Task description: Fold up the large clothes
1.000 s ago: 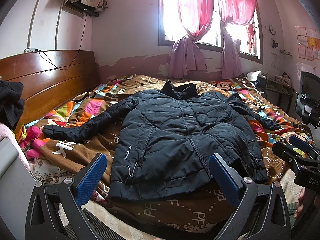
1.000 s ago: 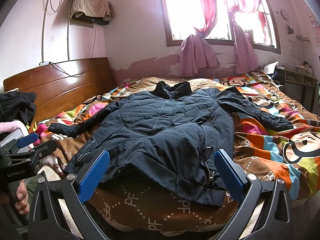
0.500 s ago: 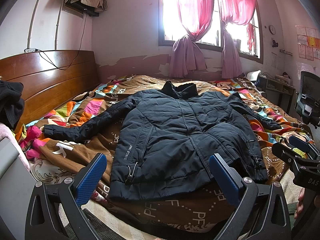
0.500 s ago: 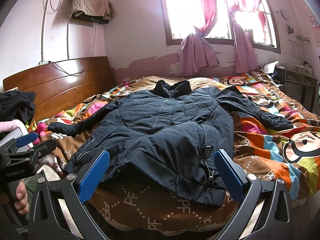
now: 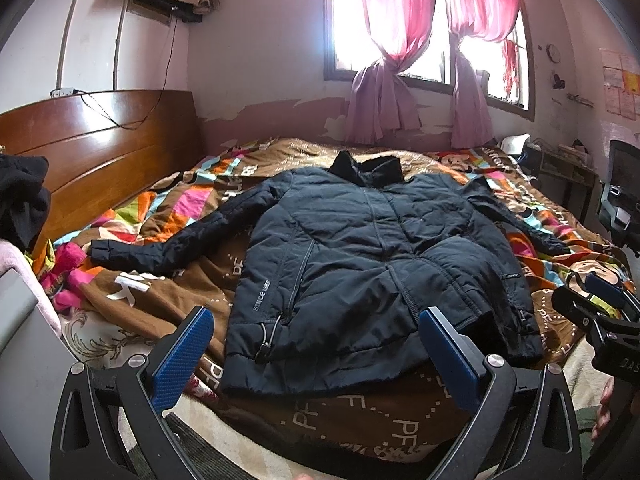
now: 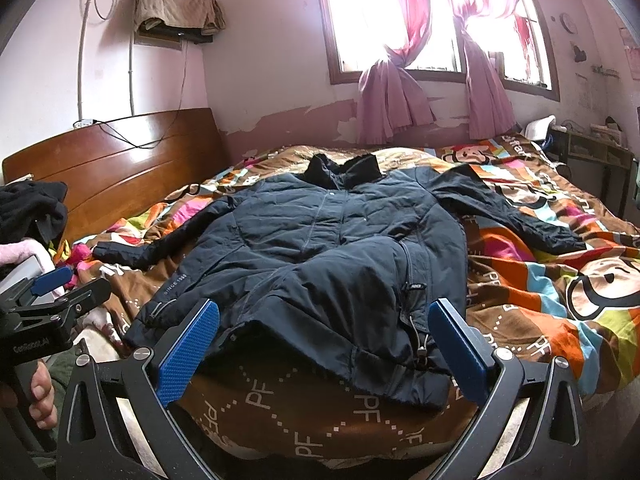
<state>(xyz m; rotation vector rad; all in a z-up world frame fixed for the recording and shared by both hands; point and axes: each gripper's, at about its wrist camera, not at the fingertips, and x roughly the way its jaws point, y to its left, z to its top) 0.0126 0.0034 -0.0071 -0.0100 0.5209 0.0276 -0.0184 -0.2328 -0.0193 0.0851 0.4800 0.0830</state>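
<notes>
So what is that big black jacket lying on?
The black jacket lies spread flat on a brown and multicoloured patterned quilt that covers the bed. Whatever is directly beneath the jacket's body is hidden by it.

No visible change anywhere.

– What is on the bed?
– A big blanket (image 6: 532, 276) with many colors and a cartoon monkey face on it.
– What is behind the bed?
– A brown wooden headboard (image 5: 100, 168) stands at its left end. A window (image 6: 404, 16) with pink curtains (image 6: 394, 96) is on the far wall past the bed.
– Anything high up?
– Yes. A tan cloth (image 6: 176, 8) hangs on the wall above the headboard. Dark clothes (image 5: 20, 200) sit in a heap near the headboard.
</notes>
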